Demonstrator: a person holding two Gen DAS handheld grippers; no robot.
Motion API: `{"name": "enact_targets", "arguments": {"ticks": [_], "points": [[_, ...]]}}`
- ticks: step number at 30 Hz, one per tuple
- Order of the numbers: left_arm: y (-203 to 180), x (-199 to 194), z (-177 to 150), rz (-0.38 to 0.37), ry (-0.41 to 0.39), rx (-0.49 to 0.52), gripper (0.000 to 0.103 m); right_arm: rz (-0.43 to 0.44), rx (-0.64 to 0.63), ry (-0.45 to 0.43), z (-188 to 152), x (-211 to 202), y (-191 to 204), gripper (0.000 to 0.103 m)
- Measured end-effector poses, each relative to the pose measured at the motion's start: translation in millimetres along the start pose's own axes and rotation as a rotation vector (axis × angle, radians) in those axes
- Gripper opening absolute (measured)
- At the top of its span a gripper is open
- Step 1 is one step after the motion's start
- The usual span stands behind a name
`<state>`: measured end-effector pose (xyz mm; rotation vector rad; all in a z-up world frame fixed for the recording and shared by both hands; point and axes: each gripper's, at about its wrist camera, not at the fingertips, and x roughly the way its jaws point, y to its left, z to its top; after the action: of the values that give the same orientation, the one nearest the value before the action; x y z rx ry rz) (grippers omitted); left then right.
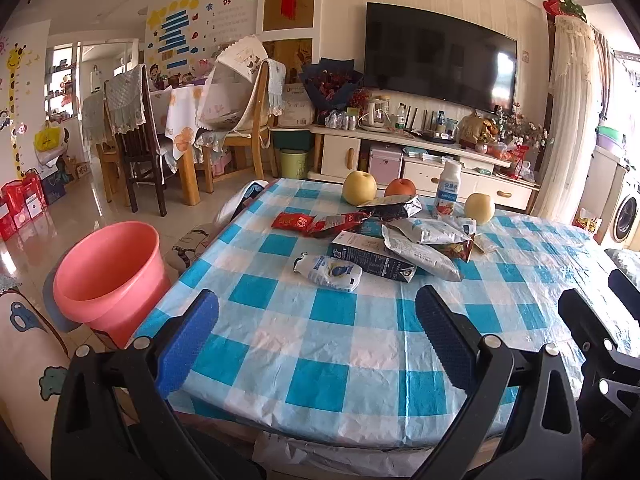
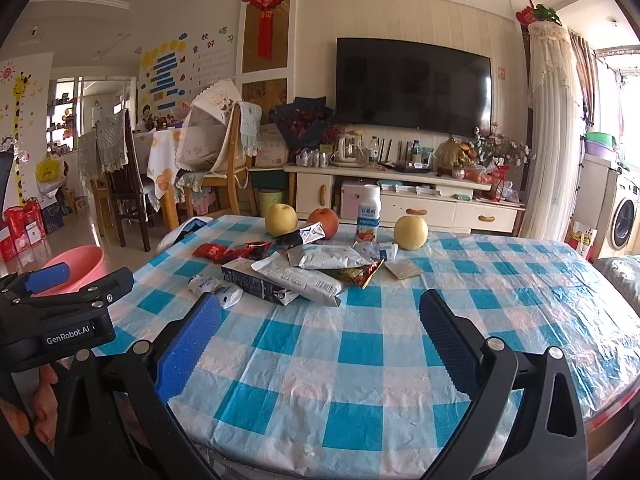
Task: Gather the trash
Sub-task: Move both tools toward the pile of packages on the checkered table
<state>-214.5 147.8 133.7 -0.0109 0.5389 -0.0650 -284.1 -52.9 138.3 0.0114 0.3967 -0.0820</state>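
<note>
Trash lies in a heap mid-table on the blue checked cloth (image 1: 332, 344): a crushed white pouch (image 1: 330, 272) (image 2: 216, 286), a dark blue carton (image 1: 370, 258) (image 2: 256, 280), silver wrappers (image 1: 424, 240) (image 2: 316, 266) and a red wrapper (image 1: 304, 222) (image 2: 224, 250). A pink bucket (image 1: 108, 272) (image 2: 76, 266) stands on the floor left of the table. My left gripper (image 1: 316, 332) hovers open over the near table edge, short of the pouch. My right gripper (image 2: 320, 336) is open too, nothing between its fingers. The left gripper (image 2: 60, 284) shows at the right wrist view's left edge.
Behind the heap stand two yellow pears (image 1: 359, 187) (image 1: 479, 208), a red apple (image 1: 400, 188) and an upright yogurt bottle (image 1: 448, 190). Chairs, a dining table (image 1: 180, 120) and a TV cabinet (image 1: 416, 152) lie beyond. Fingers of a hand (image 2: 40, 404) hold the left gripper.
</note>
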Motion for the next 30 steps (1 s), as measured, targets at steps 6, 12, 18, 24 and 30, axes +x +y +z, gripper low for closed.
{"name": "enact_targets", "arguments": {"ticks": [6,12,18,24,30], "points": [[5,30,-9,0.029,0.032,-0.009,0.099,0.010,0.006,0.042,-3,21,-9,0.098],[18,57,-8,0.028,0.055,-0.028,0.099,0.031,0.035,0.108,-3,47,-23,0.099],[32,83,7,0.008,0.070,-0.050,0.099,0.029,0.032,0.153,2,77,-32,0.098],[38,118,28,-0.039,0.096,-0.065,0.099,0.038,0.083,0.228,4,115,-51,0.099],[41,156,39,-0.070,0.164,-0.094,0.099,0.015,0.208,0.272,8,152,-91,0.099]]}}
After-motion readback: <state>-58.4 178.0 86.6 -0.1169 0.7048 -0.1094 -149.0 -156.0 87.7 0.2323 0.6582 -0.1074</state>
